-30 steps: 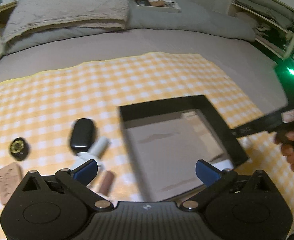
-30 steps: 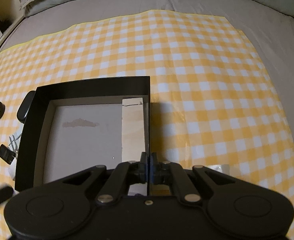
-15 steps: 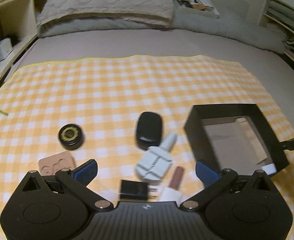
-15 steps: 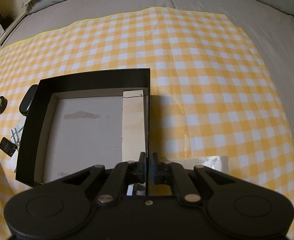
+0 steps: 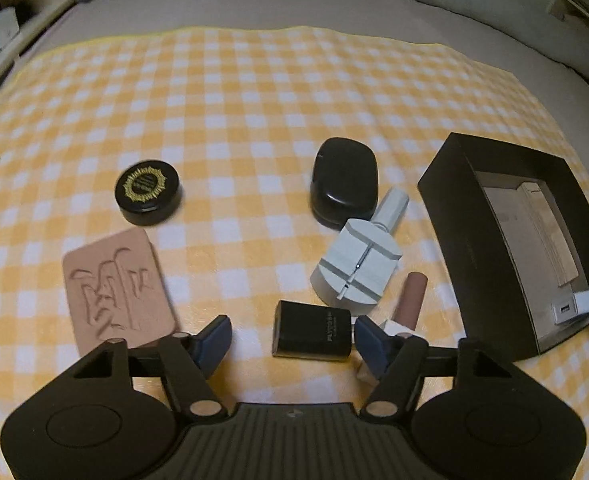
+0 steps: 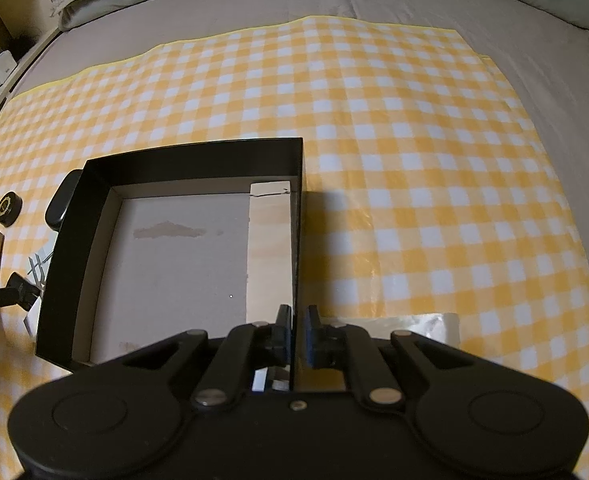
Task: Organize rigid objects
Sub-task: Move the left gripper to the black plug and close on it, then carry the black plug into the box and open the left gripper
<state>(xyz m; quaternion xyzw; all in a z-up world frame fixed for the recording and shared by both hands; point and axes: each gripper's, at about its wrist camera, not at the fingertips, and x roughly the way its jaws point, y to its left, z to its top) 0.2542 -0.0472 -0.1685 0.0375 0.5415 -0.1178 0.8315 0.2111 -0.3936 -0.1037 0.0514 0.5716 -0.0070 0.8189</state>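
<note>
On the yellow checked cloth, my left gripper [image 5: 292,340] points steeply down over a small black block [image 5: 312,334]. Its jaws are closing with the block between them, and a gap remains at the left pad. Beyond lie a grey clamp tool [image 5: 358,264], a black oval case [image 5: 344,182], a brown tube [image 5: 412,296], a round black tin with a gold emblem [image 5: 148,192] and a pink embossed slab [image 5: 120,284]. My right gripper [image 6: 298,332] is shut on the right wall of the open black box [image 6: 194,160], which holds a wooden slat [image 6: 270,248] and a white adapter [image 5: 572,308].
The cloth lies on a grey bed with pillows at the far end. Shelves stand along the left side. A shiny plastic sheet [image 6: 414,324] lies on the cloth just right of the box.
My left gripper has swung left from the box to the loose objects and dropped closer to them, and its jaws have narrowed around the black block. The right gripper has kept still on the box wall.
</note>
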